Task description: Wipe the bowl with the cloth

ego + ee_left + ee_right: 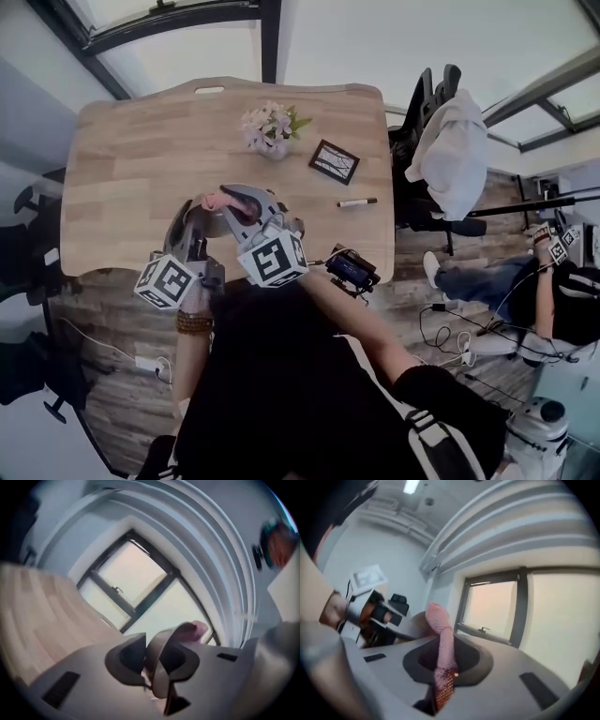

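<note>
Head view, tongs: two, each with a marker cube. The left tongs [190, 228] and right tongs [251, 217] stood close together above the near edge of the counter [141, 159].
Head view, bowl: one grey-brown bowl [246, 198], lifted off the counter and tipped on its side between the two tongs.
Head view, cloth: one pink cloth [217, 200], bunched up against the bowl.
Head view, other things: one vase of flowers [272, 127], one framed card [334, 161] and one marker pen [357, 202], all well beyond the bowl. One chair draped in a white garment [455, 155] stood past the counter's right end. A second person [553, 300] sat further right.
Left gripper view, tongs: the left tongs [150, 660] were narrow and pinched on the bowl's rim [161, 667].
Left gripper view, only here: the grip on the rim showed, with a tip of the cloth [200, 629] peeping over it. The blurred counter top and a window lay behind.
Right gripper view, tongs: the right tongs [443, 667] were nearly closed, clamping the cloth [443, 639], which stood up as one pink strip.
Right gripper view, only here: the clamp on the cloth showed, along with a ceiling light.
</note>
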`<state>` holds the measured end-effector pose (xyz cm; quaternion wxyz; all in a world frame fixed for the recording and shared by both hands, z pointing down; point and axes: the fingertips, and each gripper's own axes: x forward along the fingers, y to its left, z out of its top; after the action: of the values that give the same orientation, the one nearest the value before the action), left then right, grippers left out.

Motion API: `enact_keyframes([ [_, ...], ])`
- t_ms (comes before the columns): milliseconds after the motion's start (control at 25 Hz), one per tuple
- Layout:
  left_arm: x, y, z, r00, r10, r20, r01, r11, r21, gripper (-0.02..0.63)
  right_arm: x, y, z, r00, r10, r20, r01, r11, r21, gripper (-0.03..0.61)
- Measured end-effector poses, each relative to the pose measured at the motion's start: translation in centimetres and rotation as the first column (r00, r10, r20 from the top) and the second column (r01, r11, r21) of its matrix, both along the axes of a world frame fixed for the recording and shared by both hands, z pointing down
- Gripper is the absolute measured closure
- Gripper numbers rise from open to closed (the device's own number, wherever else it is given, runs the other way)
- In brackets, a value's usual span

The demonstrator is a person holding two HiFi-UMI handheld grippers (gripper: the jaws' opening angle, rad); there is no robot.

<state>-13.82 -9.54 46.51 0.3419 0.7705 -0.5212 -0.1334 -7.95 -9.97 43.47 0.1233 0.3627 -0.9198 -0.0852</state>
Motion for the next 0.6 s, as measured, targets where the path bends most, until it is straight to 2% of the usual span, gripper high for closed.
enact_keyframes([
  [40, -0.4, 0.0, 0.3, 0.993, -0.038, -0.114, 0.036, 0.999, -0.019, 0.547, 0.1, -0.3, 0.0, 0.998, 0.009, 0.060, -0.005, 0.998, -0.062, 0.547],
  [80, -0.4, 0.1, 0.9, 0.989, -0.056, -0.140, 0.051, 0.998, -0.033, 0.546, 0.1, -0.4, 0.3, 0.998, 0.011, 0.066, -0.004, 0.996, -0.092, 0.545],
  [120, -0.2, 0.3, 1.4, 0.995, -0.046, -0.083, 0.043, 0.998, -0.039, 0.545, 0.2, -0.2, 0.9, 1.000, 0.005, 0.011, -0.004, 0.997, -0.073, 0.545],
  [160, 0.2, 0.6, 2.0, 0.999, -0.005, 0.043, 0.007, 0.999, -0.038, 0.546, 0.3, 0.2, 1.6, 0.996, -0.006, -0.093, 0.005, 1.000, -0.006, 0.554],
  [200, 0.8, 0.8, 2.6, 0.974, 0.063, 0.219, -0.056, 0.998, -0.039, 0.546, 0.4, 0.9, 2.2, 0.975, -0.016, -0.223, 0.036, 0.996, 0.086, 0.555],
  [240, 1.5, 1.0, 3.2, 0.897, 0.141, 0.419, -0.133, 0.990, -0.050, 0.546, 0.3, 1.5, 2.7, 0.936, -0.022, -0.351, 0.088, 0.981, 0.173, 0.557],
  [280, 2.2, 1.2, 3.6, 0.773, 0.206, 0.601, -0.207, 0.976, -0.069, 0.546, 0.2, 2.1, 3.1, 0.890, -0.025, -0.455, 0.147, 0.961, 0.235, 0.557],
  [320, 2.9, 1.3, 3.8, 0.646, 0.241, 0.724, -0.263, 0.961, -0.086, 0.552, 0.0, 2.4, 3.4, 0.853, -0.024, -0.521, 0.190, 0.944, 0.269, 0.557],
  [360, 3.3, 1.3, 3.6, 0.580, 0.252, 0.775, -0.292, 0.952, -0.092, 0.586, 0.0, 2.4, 3.4, 0.840, -0.021, -0.542, 0.205, 0.938, 0.281, 0.557],
  [400, 3.5, 1.2, 3.3, 0.601, 0.253, 0.758, -0.295, 0.952, -0.083, 0.588, 0.1, 2.3, 3.1, 0.853, -0.020, -0.522, 0.190, 0.943, 0.274, 0.557],
  [440, 3.5, 1.0, 2.9, 0.686, 0.246, 0.684, -0.277, 0.958, -0.067, 0.592, 0.3, 2.1, 2.7, 0.884, -0.019, -0.467, 0.153, 0.956, 0.251, 0.557],
  [480, 3.3, 0.7, 2.4, 0.786, 0.230, 0.574, -0.244, 0.968, -0.054, 0.589, 0.5, 1.8, 2.1, 0.920, -0.015, -0.390, 0.108, 0.970, 0.217, 0.556],
  [520, 3.1, 0.5, 2.0, 0.871, 0.205, 0.446, -0.205, 0.978, -0.049, 0.582, 0.7, 1.5, 1.5, 0.952, -0.006, -0.306, 0.064, 0.982, 0.178, 0.551],
  [560, 2.9, 0.3, 1.8, 0.935, 0.174, 0.308, -0.166, 0.985, -0.053, 0.575, 0.8, 1.2, 1.1, 0.974, 0.003, -0.226, 0.030, 0.990, 0.141, 0.545],
  [600, 2.8, 0.2, 1.8, 0.977, 0.139, 0.164, -0.130, 0.989, -0.065, 0.567, 0.9, 1.0, 0.7, 0.987, 0.008, -0.159, 0.009, 0.994, 0.108, 0.539],
])
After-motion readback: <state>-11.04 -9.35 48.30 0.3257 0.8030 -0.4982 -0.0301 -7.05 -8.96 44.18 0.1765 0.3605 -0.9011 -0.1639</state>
